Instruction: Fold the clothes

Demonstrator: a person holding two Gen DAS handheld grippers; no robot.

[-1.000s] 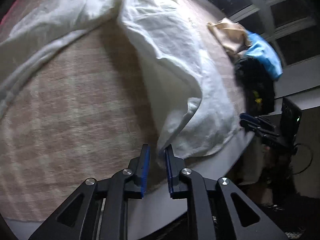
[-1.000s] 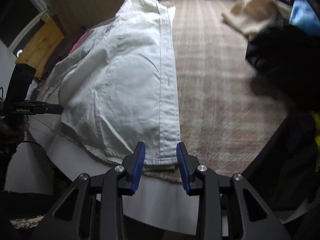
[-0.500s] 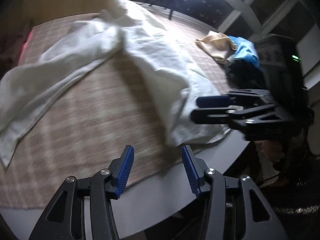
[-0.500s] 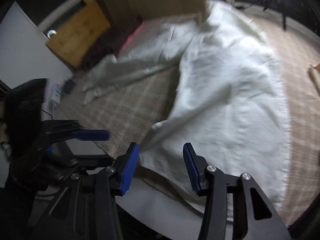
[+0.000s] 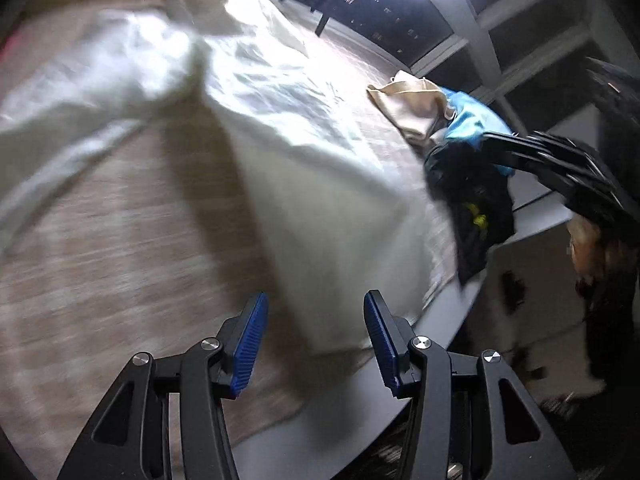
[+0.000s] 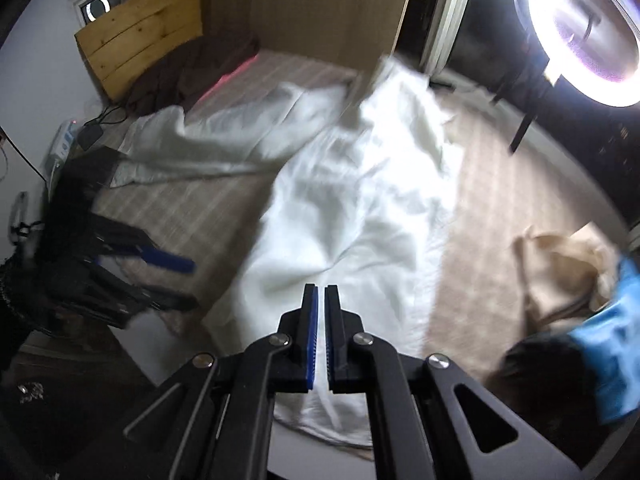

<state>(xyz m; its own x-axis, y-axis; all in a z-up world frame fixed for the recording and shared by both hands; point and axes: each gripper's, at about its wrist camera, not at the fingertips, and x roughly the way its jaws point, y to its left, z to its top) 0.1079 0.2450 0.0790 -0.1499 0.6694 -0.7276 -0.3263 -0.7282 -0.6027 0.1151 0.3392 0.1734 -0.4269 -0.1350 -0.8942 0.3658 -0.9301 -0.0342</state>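
Round desk (image 6: pixel 352 458) w/ plaid cloth (image 5: pixel 100 264) on top, carrying everything. On it, large white garment (image 6: pixel 352 216), prob. a shirt, spread across the middle, one sleeve stretched toward left side, hem near front edge of desk. Beside it, to the right: beige garment (image 6: pixel 560 272), blue garment (image 6: pixel 616 344) and black garment (image 5: pixel 476 200) in a pile, waiting. Behind, ring light (image 6: pixel 588 28), very bright.

Changed vs 1 s ago: left tongs (image 5: pixel 314 346) then pinched on white fold near hem, now wide apart, holding nothing, fabric dropped back on desk. Right tongs (image 6: pixel 321 340) then apart over the hem, now pressed together; seems nothing between, though cannot tell for sure due to blur. Both lifted away from the cloth.

Meaning, as judgement: one fold released, garment not neat yet, sleeve not yet folded in. Task early; regrasp prob. needed.
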